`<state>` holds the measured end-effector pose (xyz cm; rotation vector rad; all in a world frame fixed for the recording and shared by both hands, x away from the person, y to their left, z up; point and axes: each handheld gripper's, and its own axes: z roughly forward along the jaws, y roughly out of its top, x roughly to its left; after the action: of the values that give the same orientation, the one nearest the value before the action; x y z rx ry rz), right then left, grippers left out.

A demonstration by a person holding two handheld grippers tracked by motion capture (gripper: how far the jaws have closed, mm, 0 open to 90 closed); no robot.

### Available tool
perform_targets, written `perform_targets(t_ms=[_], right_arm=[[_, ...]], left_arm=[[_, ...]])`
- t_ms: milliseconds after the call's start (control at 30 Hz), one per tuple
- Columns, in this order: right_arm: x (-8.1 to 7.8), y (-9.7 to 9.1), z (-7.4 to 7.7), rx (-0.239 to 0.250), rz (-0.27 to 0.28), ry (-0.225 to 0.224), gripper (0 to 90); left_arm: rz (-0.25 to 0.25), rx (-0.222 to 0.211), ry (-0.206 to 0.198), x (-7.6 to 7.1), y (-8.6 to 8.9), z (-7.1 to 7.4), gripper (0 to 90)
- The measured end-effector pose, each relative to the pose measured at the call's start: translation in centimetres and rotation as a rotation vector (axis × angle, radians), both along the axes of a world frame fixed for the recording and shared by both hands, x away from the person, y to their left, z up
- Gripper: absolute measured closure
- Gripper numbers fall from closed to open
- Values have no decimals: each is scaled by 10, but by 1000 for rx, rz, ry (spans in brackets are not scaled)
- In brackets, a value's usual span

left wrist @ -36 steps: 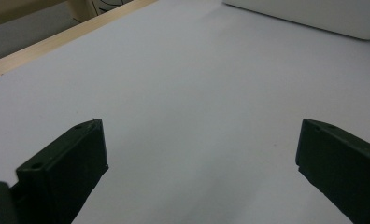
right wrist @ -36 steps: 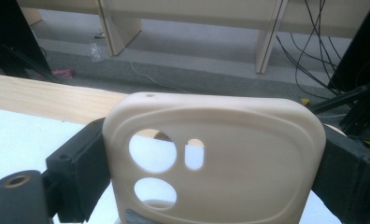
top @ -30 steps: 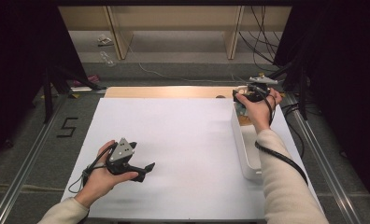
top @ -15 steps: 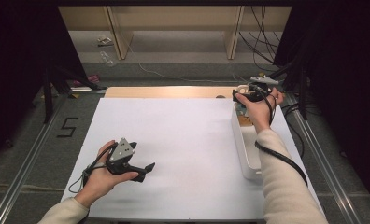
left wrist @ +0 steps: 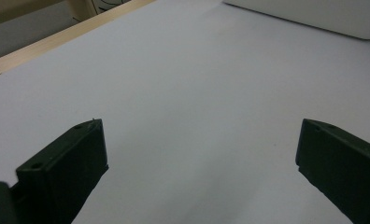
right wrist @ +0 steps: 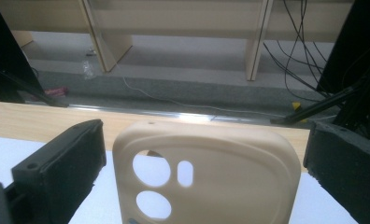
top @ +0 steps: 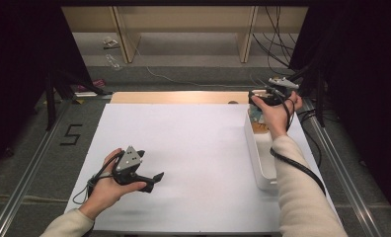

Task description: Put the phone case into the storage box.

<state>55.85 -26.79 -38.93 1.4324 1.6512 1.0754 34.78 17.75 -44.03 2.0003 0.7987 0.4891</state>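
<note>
Two tools idle | right tool point(right wrist: 204, 154) jaws have just been opening, now released around beige phone case point(right wrist: 206, 179) over white bin's point(top: 253, 148) far end | left tool point(top: 151, 178) open on counter point(top: 193, 148), well apart from bin | judged: case let go

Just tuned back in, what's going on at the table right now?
A person holds a gripper in each hand at a white-covered table. The right gripper is at the far end of the white tray, its jaws just opened wide, and a beige phone case stands between the fingers with gaps on both sides, so it isn't clamped. The left gripper rests open over the bare sheet, holding nothing.
</note>
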Motion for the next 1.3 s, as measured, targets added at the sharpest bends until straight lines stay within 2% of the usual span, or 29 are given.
perform_targets(t_ms=[167, 600, 933, 1133, 1300], right_arm=[[-4, 0, 3, 20, 1, -12, 3], [-17, -3, 15, 33, -2, -33, 4], [-34, -7, 20, 38, -8, -52, 58], [-46, -7, 22, 35, 14, -55, 86], [-59, -2, 24, 37, 71, -57, 155]], left_arm=[[0, 1, 1, 0, 0, 0, 16], [2, 0, 0, 0, 0, 0, 16], [4, -2, 1, 0, 0, 0, 18], [3, -2, 1, 0, 0, 0, 19], [6, -5, 3, 0, 0, 0, 22]])
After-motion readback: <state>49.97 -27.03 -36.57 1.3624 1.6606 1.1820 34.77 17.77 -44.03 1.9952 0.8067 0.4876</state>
